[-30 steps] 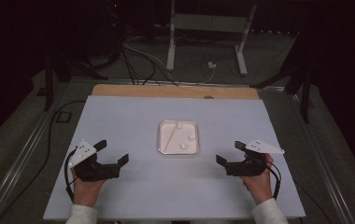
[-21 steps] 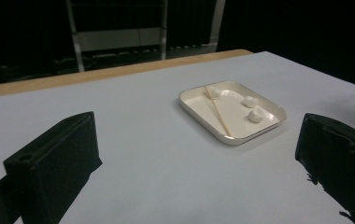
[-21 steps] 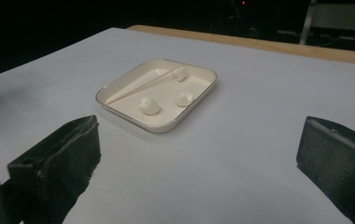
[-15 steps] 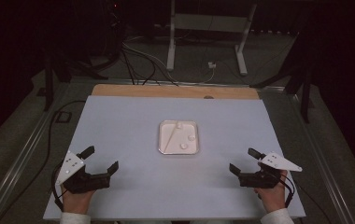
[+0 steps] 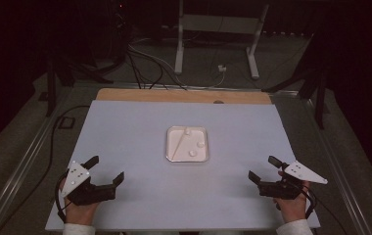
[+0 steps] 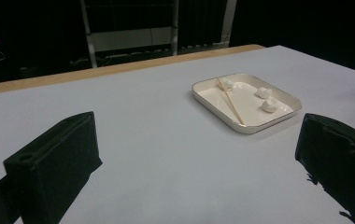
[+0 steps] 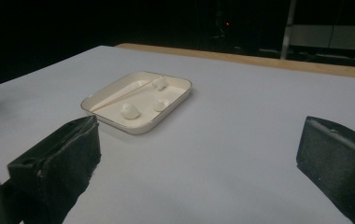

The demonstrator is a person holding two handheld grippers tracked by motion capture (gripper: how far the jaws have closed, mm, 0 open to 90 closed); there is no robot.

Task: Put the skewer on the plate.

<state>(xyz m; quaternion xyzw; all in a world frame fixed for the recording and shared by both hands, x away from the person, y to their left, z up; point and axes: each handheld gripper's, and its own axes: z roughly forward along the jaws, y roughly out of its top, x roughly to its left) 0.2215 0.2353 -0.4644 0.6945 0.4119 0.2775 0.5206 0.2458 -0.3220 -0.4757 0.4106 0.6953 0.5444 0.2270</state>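
A shallow cream tray [image 5: 168,147] sits at the middle of the white table. In it lie a thin wooden stick [image 6: 231,105] and three small white lumps [image 6: 270,105]. My left gripper [image 5: 108,167] rests near the front left corner, open, with nothing between its jaws. My right gripper [image 5: 261,167] rests near the front right corner, open and empty too. Both point inward toward the tray, each well short of it. The left gripper view has the tray [image 6: 241,128] ahead to the right of the left gripper [image 6: 196,126]. In the right gripper view, the tray [image 7: 133,130] is ahead to the left of the right gripper [image 7: 199,126].
A wooden strip [image 5: 184,95] runs along the table's far edge. Beyond it, on the dark floor, stand a metal frame [image 5: 218,29] and loose cables [image 5: 145,58]. Wide bare sheet [image 5: 125,127] lies between each gripper and the tray.
Both hands have drawn back toward the near edge and outward toward the corners. The jaws have stayed open. The tray has not moved.
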